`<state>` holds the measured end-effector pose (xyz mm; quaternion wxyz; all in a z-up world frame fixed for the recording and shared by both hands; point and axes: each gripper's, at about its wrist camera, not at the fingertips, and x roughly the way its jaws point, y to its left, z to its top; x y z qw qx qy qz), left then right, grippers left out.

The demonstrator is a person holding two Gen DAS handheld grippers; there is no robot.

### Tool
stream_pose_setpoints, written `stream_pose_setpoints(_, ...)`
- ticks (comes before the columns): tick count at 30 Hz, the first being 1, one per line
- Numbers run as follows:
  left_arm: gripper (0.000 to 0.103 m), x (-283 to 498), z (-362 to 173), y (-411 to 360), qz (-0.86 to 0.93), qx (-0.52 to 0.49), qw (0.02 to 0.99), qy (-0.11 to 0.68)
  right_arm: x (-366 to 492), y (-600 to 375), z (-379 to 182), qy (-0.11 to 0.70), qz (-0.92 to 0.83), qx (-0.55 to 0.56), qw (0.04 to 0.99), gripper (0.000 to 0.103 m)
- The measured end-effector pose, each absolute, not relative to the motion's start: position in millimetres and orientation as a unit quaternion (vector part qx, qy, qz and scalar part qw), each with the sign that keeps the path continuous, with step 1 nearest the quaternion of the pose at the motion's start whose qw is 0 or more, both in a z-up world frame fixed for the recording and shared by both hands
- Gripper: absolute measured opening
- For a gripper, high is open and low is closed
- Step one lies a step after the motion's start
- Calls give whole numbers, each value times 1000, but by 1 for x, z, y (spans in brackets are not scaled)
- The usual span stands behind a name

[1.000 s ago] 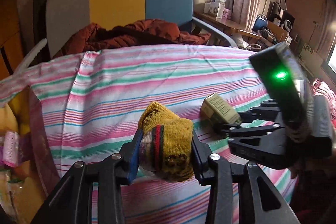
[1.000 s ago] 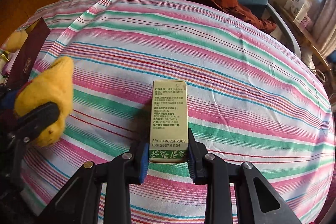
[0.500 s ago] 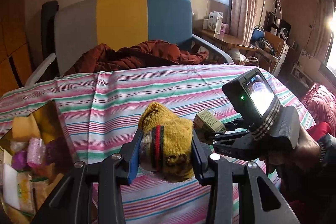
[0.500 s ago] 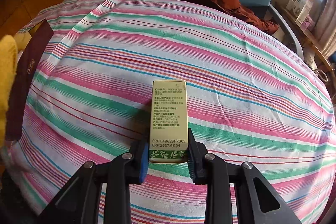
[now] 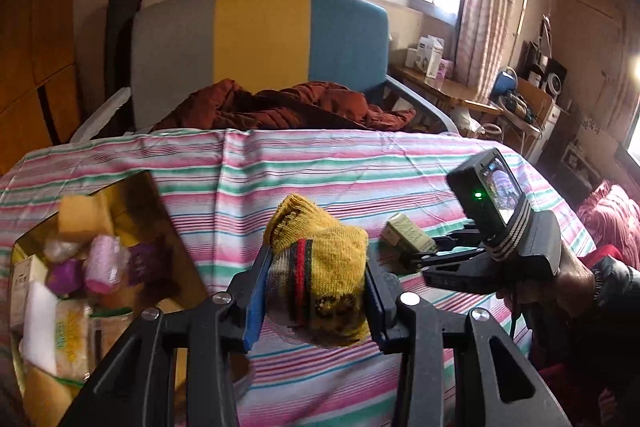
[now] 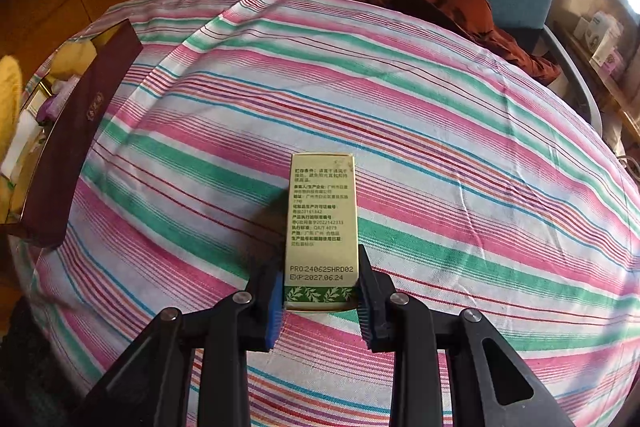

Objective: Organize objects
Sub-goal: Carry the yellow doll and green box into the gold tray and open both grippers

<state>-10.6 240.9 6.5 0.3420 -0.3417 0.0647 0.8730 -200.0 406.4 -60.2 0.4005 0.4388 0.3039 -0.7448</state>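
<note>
My left gripper [image 5: 314,291] is shut on a rolled yellow knitted sock [image 5: 320,267] with red and dark stripes, held above the striped cloth. My right gripper [image 6: 320,291] is shut on a small pale green carton [image 6: 322,227] with printed text, held low over the cloth; the carton also shows in the left wrist view [image 5: 406,233], right of the sock. An open dark red box [image 5: 160,227] with a gold lining stands at the left, holding several small packets; its outer wall shows in the right wrist view [image 6: 76,135].
A pink, green and white striped cloth [image 6: 440,131] covers the round table. A rust-brown jacket [image 5: 288,107] lies on a grey, yellow and blue chair [image 5: 260,39] behind it. A cluttered desk [image 5: 448,91] stands at the back right.
My left gripper has pulled back and to the left with the sock, bringing the open box into its view. The right gripper still holds the carton in about the same place.
</note>
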Motion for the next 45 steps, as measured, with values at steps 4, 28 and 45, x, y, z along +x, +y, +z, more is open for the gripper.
stream_pose_setpoints(4,41,-18,11,207,883,-343,316,51,-201,409,-52,292,-753,439,394,30)
stream_pose_setpoints(28,42,-67,-22,59,908,-387,156,-25,-10,231,3,245,-698,398,542,30)
stream_pose_setpoints(45,47,-68,-27,56,910,-393,129,-21,-3,204,-15,247,-711,397,525,74)
